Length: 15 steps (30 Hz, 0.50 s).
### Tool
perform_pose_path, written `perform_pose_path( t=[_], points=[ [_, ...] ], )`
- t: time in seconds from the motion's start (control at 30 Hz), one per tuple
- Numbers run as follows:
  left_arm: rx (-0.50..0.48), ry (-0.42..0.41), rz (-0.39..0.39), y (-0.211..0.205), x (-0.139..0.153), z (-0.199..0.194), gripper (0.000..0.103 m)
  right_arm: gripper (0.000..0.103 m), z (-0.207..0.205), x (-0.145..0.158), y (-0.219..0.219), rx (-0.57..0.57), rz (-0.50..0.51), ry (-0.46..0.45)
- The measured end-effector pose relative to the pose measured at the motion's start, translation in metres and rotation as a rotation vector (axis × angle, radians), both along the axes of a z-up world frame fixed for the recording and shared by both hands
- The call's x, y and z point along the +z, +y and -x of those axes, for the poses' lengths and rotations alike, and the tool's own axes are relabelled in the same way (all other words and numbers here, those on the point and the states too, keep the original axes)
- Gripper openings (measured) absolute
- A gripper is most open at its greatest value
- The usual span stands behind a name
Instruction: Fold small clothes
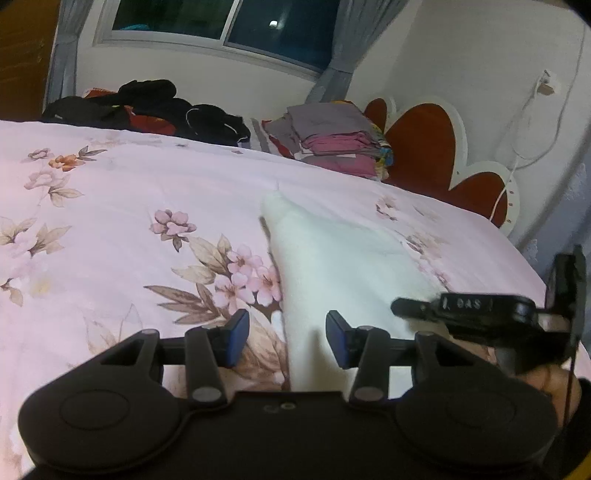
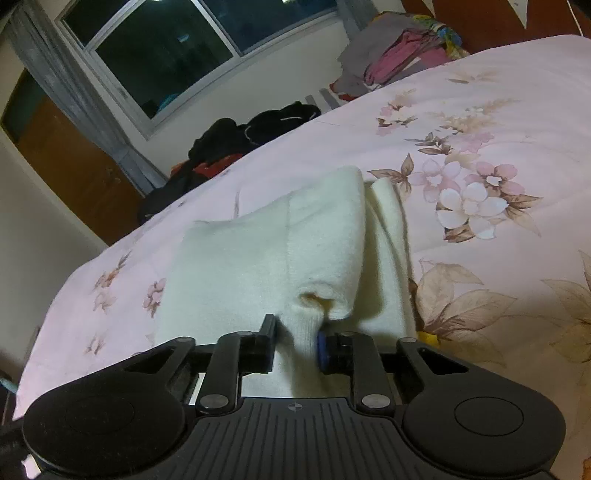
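A small cream-white knitted garment (image 1: 332,258) lies on the pink flowered bedspread (image 1: 129,184). My left gripper (image 1: 287,338) is open and empty, its blue pads just above the garment's near left edge. My right gripper (image 2: 297,341) is shut on a bunched fold of the same white garment (image 2: 266,251) at its near edge; a folded part of it is lifted and draped over the rest. The right gripper also shows in the left wrist view (image 1: 480,314) at the right.
A pile of dark clothes (image 1: 147,107) and a stack of folded grey and pink clothes (image 1: 332,136) lie at the far side of the bed. A red and white headboard (image 1: 436,147) stands at the right. A window (image 1: 221,22) is behind.
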State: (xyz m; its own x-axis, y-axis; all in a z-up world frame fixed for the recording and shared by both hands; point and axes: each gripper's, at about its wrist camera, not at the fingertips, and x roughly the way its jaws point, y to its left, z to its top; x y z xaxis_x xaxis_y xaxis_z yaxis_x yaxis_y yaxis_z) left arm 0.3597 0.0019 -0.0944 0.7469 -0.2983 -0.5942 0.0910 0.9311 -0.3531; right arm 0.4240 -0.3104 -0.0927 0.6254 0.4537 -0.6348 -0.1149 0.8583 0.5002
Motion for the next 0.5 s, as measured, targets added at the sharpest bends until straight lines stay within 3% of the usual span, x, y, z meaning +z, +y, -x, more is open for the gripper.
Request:
perform_pose_path(
  t=[0.23, 0.37, 0.5],
  points=[
    [-0.016, 0.001, 0.034, -0.017, 0.001, -0.029, 0.045, 0.012, 0.009, 0.022, 0.001, 0.005, 0.117, -0.092],
    [-0.062, 0.005, 0.032, -0.037, -0.005, -0.039, 0.046, 0.012, 0.015, 0.021, -0.016, -0.009, 0.103, -0.064],
    [-0.062, 0.084, 0.0, -0.048, -0.028, -0.046, 0.048, 0.012, 0.011, 0.001, -0.025, -0.024, 0.066, 0.009]
  ],
)
